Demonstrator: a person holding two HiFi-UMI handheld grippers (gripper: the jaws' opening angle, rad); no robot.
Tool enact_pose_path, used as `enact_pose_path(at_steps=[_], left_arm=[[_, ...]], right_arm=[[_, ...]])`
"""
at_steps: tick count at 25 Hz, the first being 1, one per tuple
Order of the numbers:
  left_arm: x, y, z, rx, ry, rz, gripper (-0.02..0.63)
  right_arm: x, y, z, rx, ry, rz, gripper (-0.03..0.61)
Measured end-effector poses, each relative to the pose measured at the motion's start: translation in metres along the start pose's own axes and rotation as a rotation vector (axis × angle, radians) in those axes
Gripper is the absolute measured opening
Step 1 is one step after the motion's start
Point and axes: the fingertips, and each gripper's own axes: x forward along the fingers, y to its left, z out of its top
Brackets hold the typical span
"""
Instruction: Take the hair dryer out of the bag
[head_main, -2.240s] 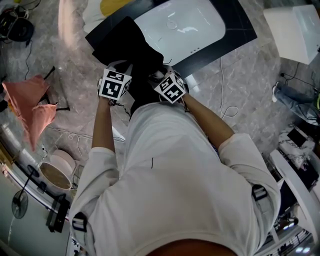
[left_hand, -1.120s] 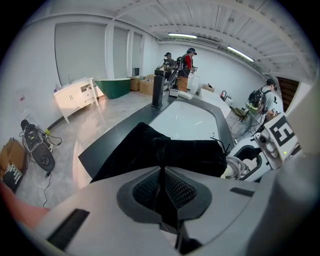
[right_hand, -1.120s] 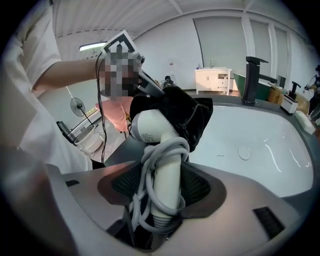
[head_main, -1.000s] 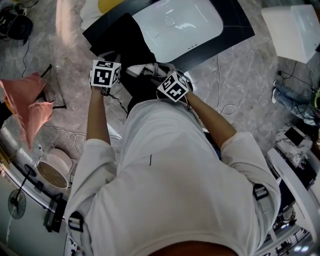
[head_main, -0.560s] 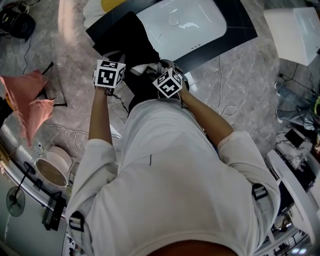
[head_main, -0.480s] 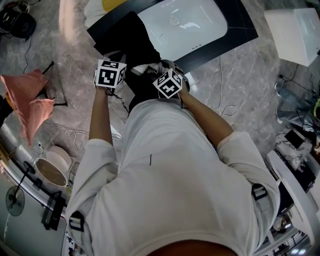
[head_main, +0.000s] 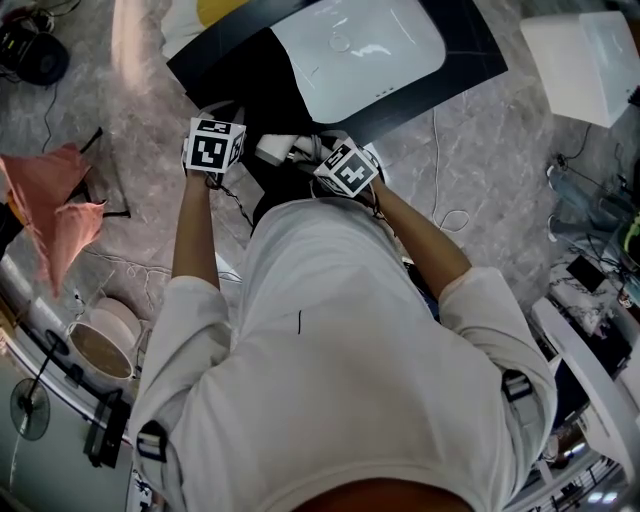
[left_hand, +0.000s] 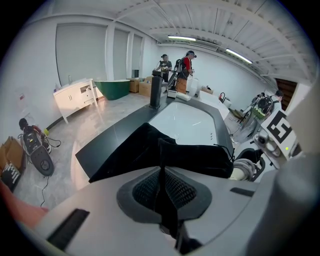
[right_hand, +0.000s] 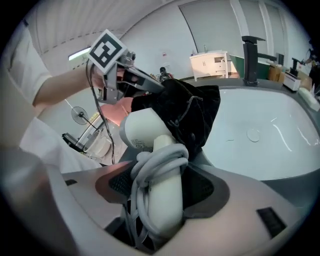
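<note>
A white hair dryer (right_hand: 145, 132) with its grey cord (right_hand: 157, 165) coiled round the handle sticks out of the mouth of a black drawstring bag (right_hand: 192, 112). My right gripper (right_hand: 162, 187) is shut on the handle and cord; its jaws have just been closing round them. My left gripper (left_hand: 162, 187) is shut on a fold of the bag (left_hand: 165, 152) and holds it up over the dark counter. In the head view the dryer (head_main: 275, 150) shows between the two marker cubes, next to the bag (head_main: 255, 85).
A white basin (head_main: 360, 45) is set in a dark counter (head_main: 470, 50) just beyond the bag, with a black tap (right_hand: 249, 55) behind it. A pink cloth (head_main: 55, 215) and white cables (head_main: 445, 195) lie on the marble floor. People (left_hand: 175, 67) stand far off.
The white dryer now shows between the grippers; two seconds ago only black bag was there. The right gripper has shifted a little to the right. The left gripper has stayed put.
</note>
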Motion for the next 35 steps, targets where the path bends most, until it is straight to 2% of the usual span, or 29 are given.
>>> enact_pose_path(at_steps=[4, 9, 17, 28, 29, 31, 33, 35], left_arm=[[0.005, 0.003, 0.002, -0.012, 0.003, 0.007, 0.034], [0.011, 0.01, -0.003, -0.078, 0.003, 0.025, 0.034], [0.015, -0.003, -0.02, -0.12, 0.013, 0.027, 0.034], [0.024, -0.029, -0.037, -0.083, 0.044, 0.075, 0.035], [0.026, -0.033, -0.038, -0.091, 0.053, 0.076, 0.047], [0.027, -0.042, -0.039, -0.111, 0.068, 0.08, 0.172], [0.025, -0.05, -0.037, -0.124, 0.061, 0.097, 0.234], [0.017, -0.058, -0.034, -0.142, 0.036, 0.113, 0.263]], right_arm=[[-0.004, 0.015, -0.008, -0.01, -0.002, 0.106, 0.285], [-0.015, 0.028, -0.02, 0.036, -0.009, 0.222, 0.285], [-0.054, 0.023, -0.032, 0.035, -0.094, 0.211, 0.285], [-0.123, 0.02, -0.029, -0.016, -0.25, 0.197, 0.284], [-0.128, 0.017, -0.028, -0.011, -0.267, 0.194, 0.284], [-0.138, 0.01, -0.028, 0.007, -0.301, 0.186, 0.284], [-0.144, 0.0, -0.03, 0.02, -0.321, 0.165, 0.284], [-0.149, -0.01, -0.033, 0.013, -0.322, 0.133, 0.284]])
